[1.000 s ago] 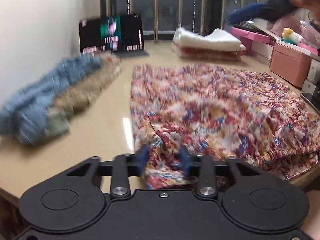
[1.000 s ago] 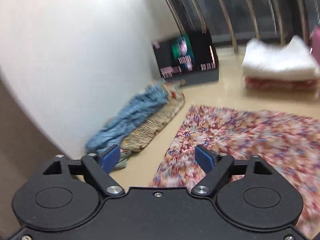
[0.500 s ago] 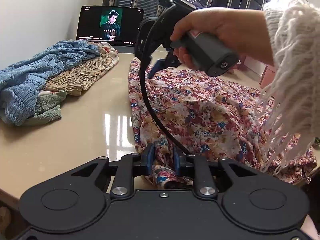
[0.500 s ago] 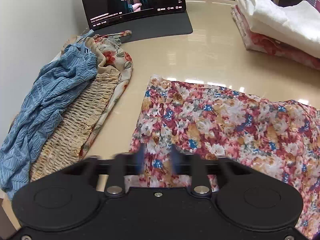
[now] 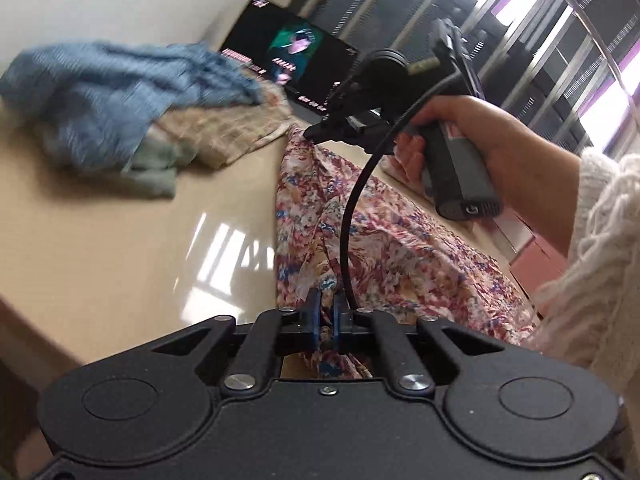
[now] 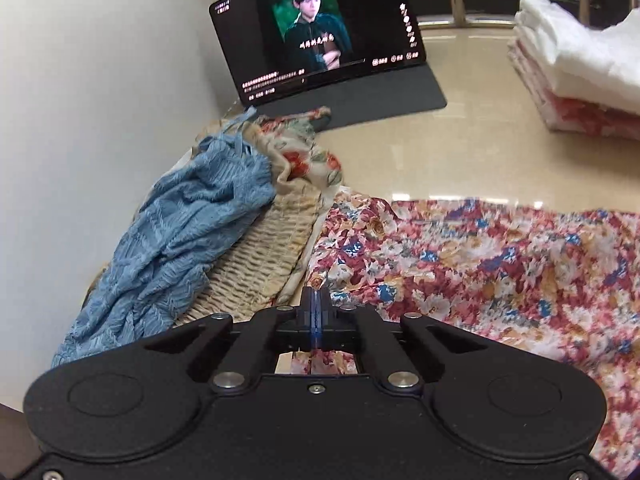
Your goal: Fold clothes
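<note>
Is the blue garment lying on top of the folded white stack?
No, the blue garment lies by the wall, apart from the folded white stack.

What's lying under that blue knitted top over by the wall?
The blue knitted top lies on a beige smocked floral garment. Whatever sits beneath their overlap is covered.

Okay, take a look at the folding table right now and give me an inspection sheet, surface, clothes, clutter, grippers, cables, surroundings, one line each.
Surface: glossy beige table, window glare on it.
Job's things: floral garment spread flat; folded stack at far right.
Clutter: blue knit and tan smocked garment heaped by the wall; tablet playing video.
Grippers: left gripper shut on the floral garment's near edge; right gripper shut on its far corner.
Cables: black cable hanging from the right gripper across the garment.
Surroundings: white wall, barred window.
</note>
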Demonstrator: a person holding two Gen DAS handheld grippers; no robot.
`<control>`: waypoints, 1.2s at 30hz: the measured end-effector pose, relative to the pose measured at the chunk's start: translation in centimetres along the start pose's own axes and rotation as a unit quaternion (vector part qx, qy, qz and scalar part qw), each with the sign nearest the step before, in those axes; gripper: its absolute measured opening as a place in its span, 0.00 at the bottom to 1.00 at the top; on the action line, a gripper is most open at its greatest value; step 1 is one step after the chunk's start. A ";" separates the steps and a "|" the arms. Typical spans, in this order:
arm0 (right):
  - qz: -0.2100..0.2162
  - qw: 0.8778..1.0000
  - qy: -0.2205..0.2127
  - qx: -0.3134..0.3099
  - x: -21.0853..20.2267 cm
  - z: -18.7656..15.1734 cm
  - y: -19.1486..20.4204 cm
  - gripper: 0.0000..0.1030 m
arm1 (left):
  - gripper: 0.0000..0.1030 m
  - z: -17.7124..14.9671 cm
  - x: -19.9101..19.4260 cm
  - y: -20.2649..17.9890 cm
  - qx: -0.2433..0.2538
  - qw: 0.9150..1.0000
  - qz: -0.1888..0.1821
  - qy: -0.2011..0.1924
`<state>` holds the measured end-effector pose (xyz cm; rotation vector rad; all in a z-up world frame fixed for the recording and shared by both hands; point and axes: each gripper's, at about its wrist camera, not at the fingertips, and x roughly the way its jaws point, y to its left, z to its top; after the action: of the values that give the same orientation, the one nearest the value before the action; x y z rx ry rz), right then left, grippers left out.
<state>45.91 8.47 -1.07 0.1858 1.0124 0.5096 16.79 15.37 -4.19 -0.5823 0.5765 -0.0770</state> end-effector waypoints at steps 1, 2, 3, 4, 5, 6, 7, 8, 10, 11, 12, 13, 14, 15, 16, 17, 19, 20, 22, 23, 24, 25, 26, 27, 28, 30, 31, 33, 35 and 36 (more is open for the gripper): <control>0.011 1.000 0.015 0.005 0.5 -0.2 0.0 0.06 | 0.06 0.0 0.0 0.3 -0.010 1.000 -0.002 0.002; 0.021 0.999 0.029 0.009 1.0 -0.3 -0.1 0.09 | 0.06 0.0 -0.1 0.6 -0.020 1.000 -0.006 0.004; 0.032 0.998 0.044 0.014 1.5 -0.5 -0.1 0.17 | 0.07 0.1 -0.1 0.9 -0.029 1.000 -0.009 0.006; 0.043 0.998 0.046 0.019 1.5 -0.7 -0.2 0.37 | 0.09 0.2 -0.3 1.0 -0.034 0.999 -0.009 0.006; 0.053 0.998 0.033 0.023 0.7 -0.7 -0.4 0.48 | 0.14 0.3 -0.4 1.1 -0.038 0.999 -0.009 0.006; 0.063 0.997 0.021 0.028 0.0 -0.8 -0.5 0.52 | 0.19 0.4 -0.6 1.3 -0.041 0.999 -0.009 0.006; 0.073 0.997 0.009 0.030 -0.9 -0.8 -0.7 0.58 | 0.31 0.5 -0.9 1.2 -0.038 0.999 -0.005 0.003; 0.079 0.996 -0.002 0.030 -2.1 -0.7 -0.9 0.66 | 0.48 0.7 -1.3 0.9 -0.026 1.000 0.004 -0.006; 0.089 0.996 -0.024 0.019 -4.9 -0.8 -1.3 0.89 | 0.72 1.0 -2.3 0.0 -0.001 0.999 0.024 -0.027; 0.094 0.995 -0.036 0.008 -6.5 -1.0 -1.7 1.00 | 0.85 1.2 -2.8 -0.5 0.015 0.998 0.035 -0.041; 0.100 0.994 -0.049 -0.007 -8.2 -1.3 -2.1 0.99 | 0.90 1.3 -3.4 -1.0 0.031 0.997 0.045 -0.055; 0.106 0.992 -0.062 -0.022 -10.0 -1.7 -2.6 1.00 | 0.99 1.3 -4.0 -1.6 0.049 0.995 0.050 -0.067; 0.109 0.991 -0.073 -0.037 -11.7 -2.2 -3.2 1.00 | 1.00 1.3 -4.5 -2.1 0.066 0.994 0.051 -0.077; 0.107 0.989 -0.084 -0.051 -13.5 -3.0 -4.0 1.00 | 1.00 1.3 -5.0 -2.7 0.083 0.992 0.053 -0.084; 0.102 0.988 -0.095 -0.063 -15.1 -3.9 -4.8 1.00 | 1.00 1.2 -5.5 -3.1 0.099 0.989 0.057 -0.089; 0.095 0.987 -0.104 -0.074 -16.7 -4.9 -5.7 1.00 | 1.00 1.0 -5.9 -3.5 0.116 0.987 0.063 -0.091; 0.079 0.985 -0.119 -0.093 -19.6 -7.2 -7.6 1.00 | 1.00 0.6 -6.7 -4.3 0.149 0.982 0.073 -0.093; 0.066 0.984 -0.125 -0.106 -20.9 -8.6 -8.5 1.00 | 1.00 0.3 -6.9 -4.7 0.165 0.979 0.078 -0.092; 0.033 0.980 -0.137 -0.140 -23.3 -11.6 -10.0 1.00 | 1.00 -0.5 -7.5 -5.2 0.191 0.974 0.087 -0.088; 0.012 0.977 -0.142 -0.161 -24.4 -13.2 -10.6 1.00 | 1.00 -0.9 -7.7 -5.4 0.202 0.972 0.091 -0.085; -0.017 0.971 -0.144 -0.187 -25.2 -14.9 -11.0 1.00 | 1.00 -1.3 -7.9 -5.6 0.211 0.970 0.093 -0.082; -0.048 0.964 -0.148 -0.214 -26.0 -16.6 -11.2 1.00 | 1.00 -1.6 -7.8 -5.8 0.220 0.968 0.097 -0.077; -0.077 0.957 -0.153 -0.236 -26.7 -18.5 -11.4 1.00 | 1.00 -2.1 -7.9 -6.0 0.227 0.966 0.099 -0.073; -0.101 0.949 -0.157 -0.254 -27.2 -20.3 -11.6 1.00 | 1.00 -2.5 -7.9 -6.2 0.234 0.964 0.102 -0.069; -0.120 0.942 -0.159 -0.269 -27.6 -22.1 -11.7 1.00 | 1.00 -2.9 -7.8 -6.3 0.241 0.963 0.105 -0.065; -0.140 0.936 -0.157 -0.281 -28.3 -25.4 -11.9 1.00 | 1.00 -3.7 -7.9 -6.6 0.251 0.960 0.107 -0.059; -0.147 0.935 -0.155 -0.283 -28.6 -26.9 -12.0 1.00 | 1.00 -4.0 -7.9 -6.7 0.255 0.959 0.107 -0.057; -0.156 0.935 -0.156 -0.278 -29.0 -29.9 -12.3 1.00 | 1.00 -4.8 -8.2 -7.0 0.264 0.957 0.108 -0.052; -0.165 0.935 -0.163 -0.267 -29.3 -32.5 -12.6 1.00 | 1.00 -5.6 -8.4 -7.4 0.274 0.954 0.108 -0.047; -0.172 0.935 -0.168 -0.261 -29.5 -33.6 -12.7 1.00 | 1.00 -5.9 -8.4 -7.5 0.276 0.954 0.107 -0.044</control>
<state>8.98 -19.77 -1.14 -0.3672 0.5298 0.3915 7.22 8.10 -0.02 0.0226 0.4994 -0.0042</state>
